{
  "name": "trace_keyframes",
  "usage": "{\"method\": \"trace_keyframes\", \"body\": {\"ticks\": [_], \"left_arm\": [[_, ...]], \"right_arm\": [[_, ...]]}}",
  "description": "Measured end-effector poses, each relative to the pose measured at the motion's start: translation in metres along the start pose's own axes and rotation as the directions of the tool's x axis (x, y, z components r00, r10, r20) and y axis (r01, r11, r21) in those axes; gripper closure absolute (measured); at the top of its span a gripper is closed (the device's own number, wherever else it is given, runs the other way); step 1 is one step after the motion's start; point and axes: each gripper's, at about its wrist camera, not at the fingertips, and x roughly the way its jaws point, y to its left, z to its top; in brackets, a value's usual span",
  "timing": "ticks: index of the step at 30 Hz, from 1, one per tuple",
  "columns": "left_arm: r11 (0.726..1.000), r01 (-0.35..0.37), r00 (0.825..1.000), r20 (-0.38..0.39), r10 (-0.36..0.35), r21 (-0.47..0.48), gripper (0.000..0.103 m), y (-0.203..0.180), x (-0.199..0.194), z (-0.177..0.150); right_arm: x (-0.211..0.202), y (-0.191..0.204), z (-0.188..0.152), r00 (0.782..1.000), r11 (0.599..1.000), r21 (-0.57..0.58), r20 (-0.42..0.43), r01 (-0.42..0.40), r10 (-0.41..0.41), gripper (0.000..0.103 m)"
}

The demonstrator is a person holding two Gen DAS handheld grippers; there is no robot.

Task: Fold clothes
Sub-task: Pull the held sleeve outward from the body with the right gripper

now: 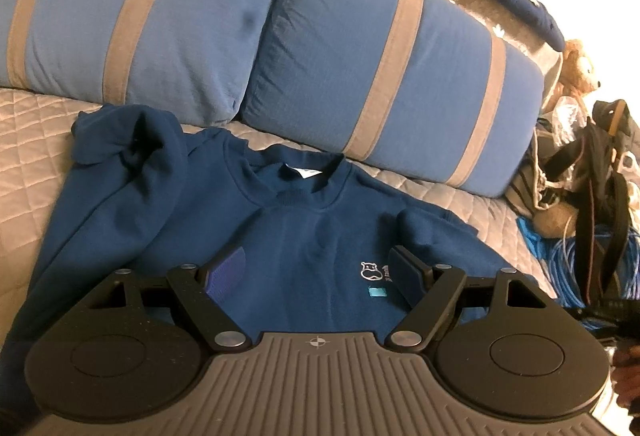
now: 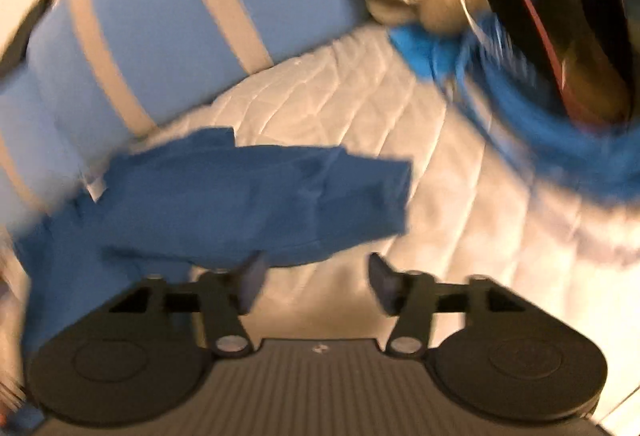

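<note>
Navy sweatshirt (image 1: 288,236) spread face-up on quilted bed (image 1: 32,140), collar toward striped pillows (image 1: 384,76) at the back edge. Left tool (image 1: 318,278) spread wide above its chest, gripping nothing. Right tool (image 2: 316,278) spread too, empty, beside a blurred sleeve (image 2: 256,192).

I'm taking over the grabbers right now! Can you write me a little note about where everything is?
Left gripper: open, holding nothing, over the chest of the blue sweatshirt.
Right gripper: open, holding nothing, over the quilt beside a sleeve; that view is blurry.
Sweatshirt lies front up on the quilt, collar toward the cushions. One sleeve is bunched up, the other lies across the body.
Done: nothing clearly folded yet.
Left: smooth the sleeves, fold them in, fold the body.
</note>
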Motion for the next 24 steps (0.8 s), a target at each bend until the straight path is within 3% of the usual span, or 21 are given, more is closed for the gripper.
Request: {"method": "trace_keyframes", "body": {"ticks": [3, 10, 12, 16, 24], "left_arm": [[1.0, -0.006, 1.0, -0.005, 0.006, 0.0, 0.024, 0.0, 0.002, 0.0], [1.0, -0.014, 1.0, -0.013, 0.014, -0.002, 0.024, 0.001, 0.003, 0.0], [1.0, -0.014, 1.0, -0.014, 0.014, 0.001, 0.024, 0.001, 0.003, 0.0], [1.0, -0.017, 1.0, -0.018, 0.017, 0.003, 0.024, 0.002, 0.003, -0.001], [1.0, -0.01, 1.0, -0.018, 0.01, -0.014, 0.024, 0.004, 0.002, 0.0]], "right_arm": [[0.021, -0.012, -0.001, 0.998, 0.979, 0.198, -0.028, -0.056, 0.062, 0.031], [0.047, -0.006, 0.01, 1.0, 0.946, 0.322, -0.014, 0.024, -0.021, 0.033], [0.051, 0.0, 0.011, 0.997, 0.949, 0.307, -0.014, 0.075, -0.075, 0.035], [0.051, 0.01, 0.005, 0.99, 0.962, 0.234, -0.014, 0.142, -0.143, 0.049], [0.042, 0.024, -0.013, 0.973, 0.969, 0.083, -0.006, 0.232, -0.233, 0.052]]}}
